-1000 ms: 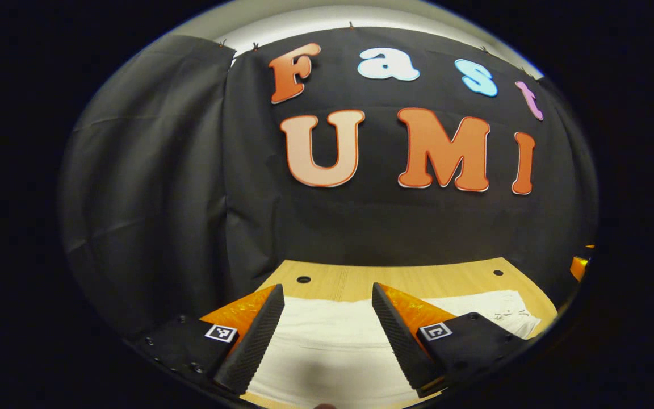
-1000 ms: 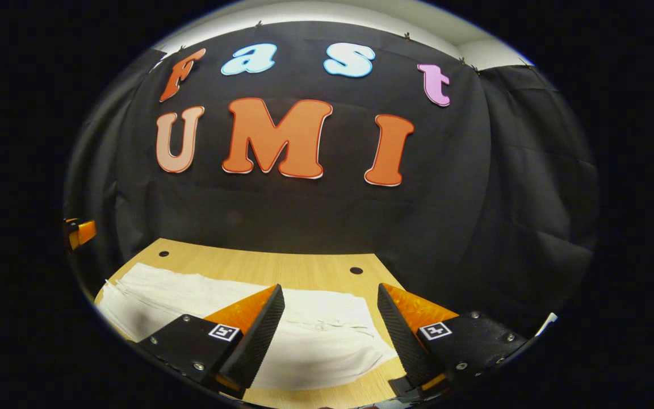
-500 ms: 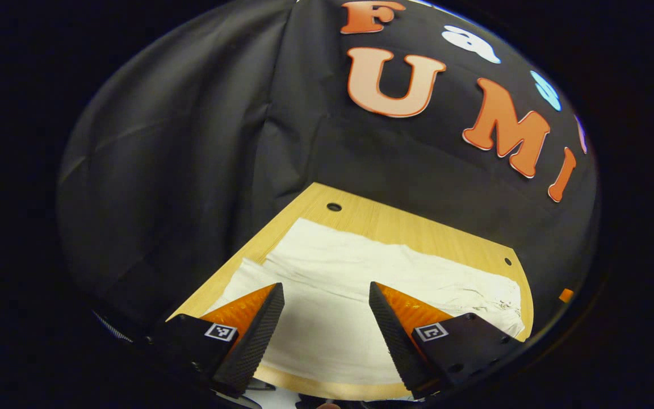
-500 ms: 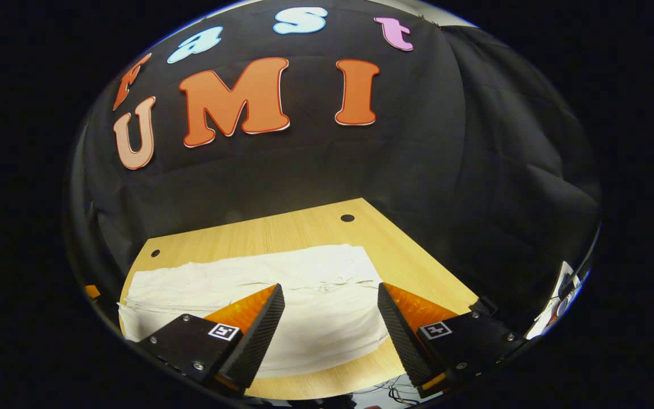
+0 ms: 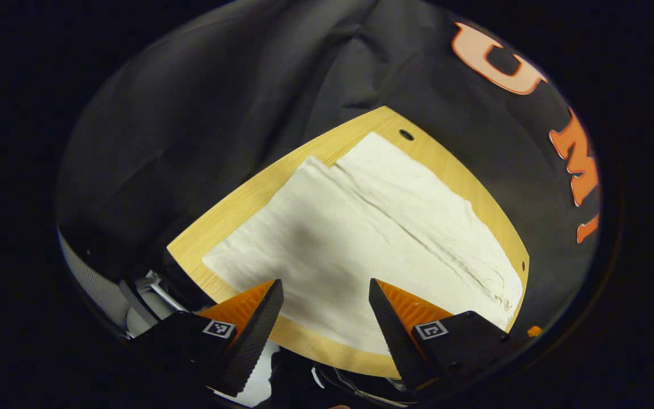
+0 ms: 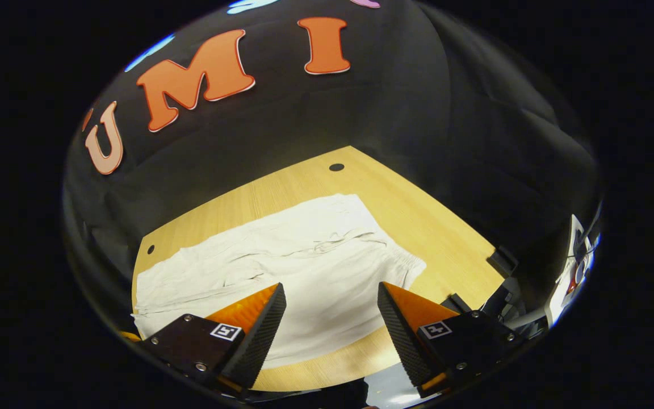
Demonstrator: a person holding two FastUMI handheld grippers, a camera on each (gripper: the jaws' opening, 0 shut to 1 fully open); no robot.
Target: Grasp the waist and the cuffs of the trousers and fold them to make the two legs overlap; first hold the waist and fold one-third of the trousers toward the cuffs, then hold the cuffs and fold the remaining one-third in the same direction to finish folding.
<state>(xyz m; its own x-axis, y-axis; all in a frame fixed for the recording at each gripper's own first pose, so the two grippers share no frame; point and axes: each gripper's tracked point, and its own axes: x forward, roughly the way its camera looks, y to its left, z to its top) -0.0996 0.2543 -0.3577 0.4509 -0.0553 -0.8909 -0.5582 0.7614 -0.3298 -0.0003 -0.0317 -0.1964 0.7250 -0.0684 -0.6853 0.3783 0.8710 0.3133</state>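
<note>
White trousers (image 5: 361,233) lie spread flat on a light wooden table (image 5: 247,199), the two legs side by side with a seam line between them. In the left gripper view the cuff ends (image 5: 259,227) lie near me and my left gripper (image 5: 326,318) hovers open above the near edge of the cloth. The right gripper view has the trousers (image 6: 281,267) with the gathered waist (image 6: 401,255) at the right. Open, my right gripper (image 6: 331,321) hangs above the near leg, nothing between its fingers.
The black booth wall rises close behind the table on the far and side edges. Small round holes (image 6: 336,167) mark the table's (image 6: 418,210) far corners. Bare wood lies to the right of the waist. Cables and gear (image 6: 508,284) sit below the table's near right edge.
Both grippers have risen and tilted downward, so the views now look down on the table and the whole trousers. Both stay open; the trousers have not moved.
</note>
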